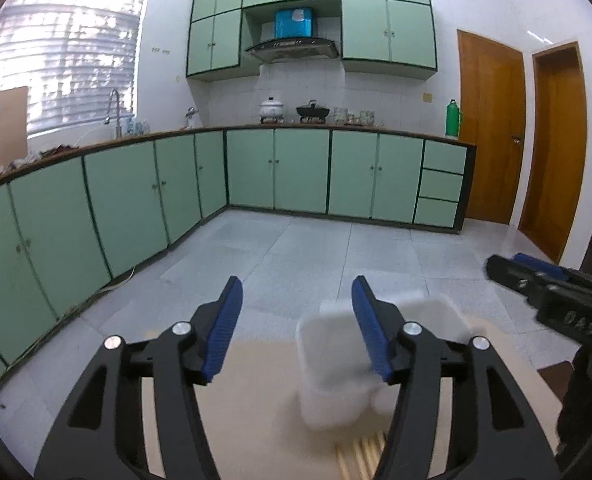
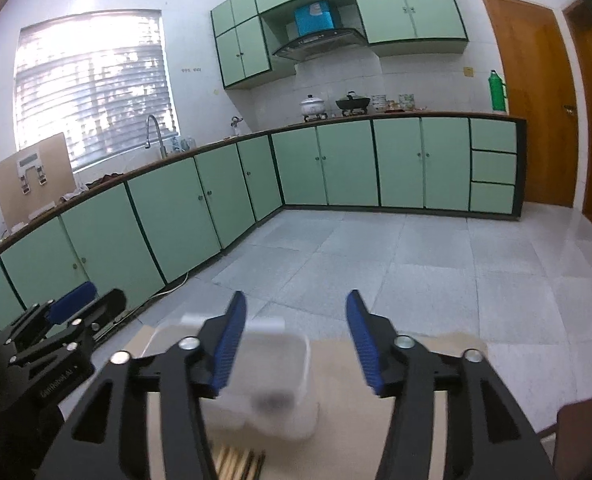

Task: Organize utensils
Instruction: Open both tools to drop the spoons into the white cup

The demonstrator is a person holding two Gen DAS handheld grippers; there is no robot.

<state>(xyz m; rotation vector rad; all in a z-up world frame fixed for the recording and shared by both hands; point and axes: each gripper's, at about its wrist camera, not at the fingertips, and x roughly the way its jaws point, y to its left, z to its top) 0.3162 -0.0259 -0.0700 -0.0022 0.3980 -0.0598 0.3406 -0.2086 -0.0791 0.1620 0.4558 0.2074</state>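
Observation:
A white translucent plastic container (image 1: 336,364) stands on a pale wooden table (image 1: 256,420); it also shows in the right wrist view (image 2: 272,376). A bundle of wooden chopsticks (image 1: 362,456) lies on the table just in front of the container, also seen in the right wrist view (image 2: 238,462). My left gripper (image 1: 296,312) is open and empty, held above the table behind the container. My right gripper (image 2: 292,328) is open and empty above the table, and appears at the right edge of the left wrist view (image 1: 536,280).
Green kitchen cabinets (image 1: 136,200) run along the left and far walls. Wooden doors (image 1: 492,120) stand at the right. A grey tiled floor (image 1: 336,248) lies beyond the table edge. A brown chair back (image 2: 580,424) shows at the lower right.

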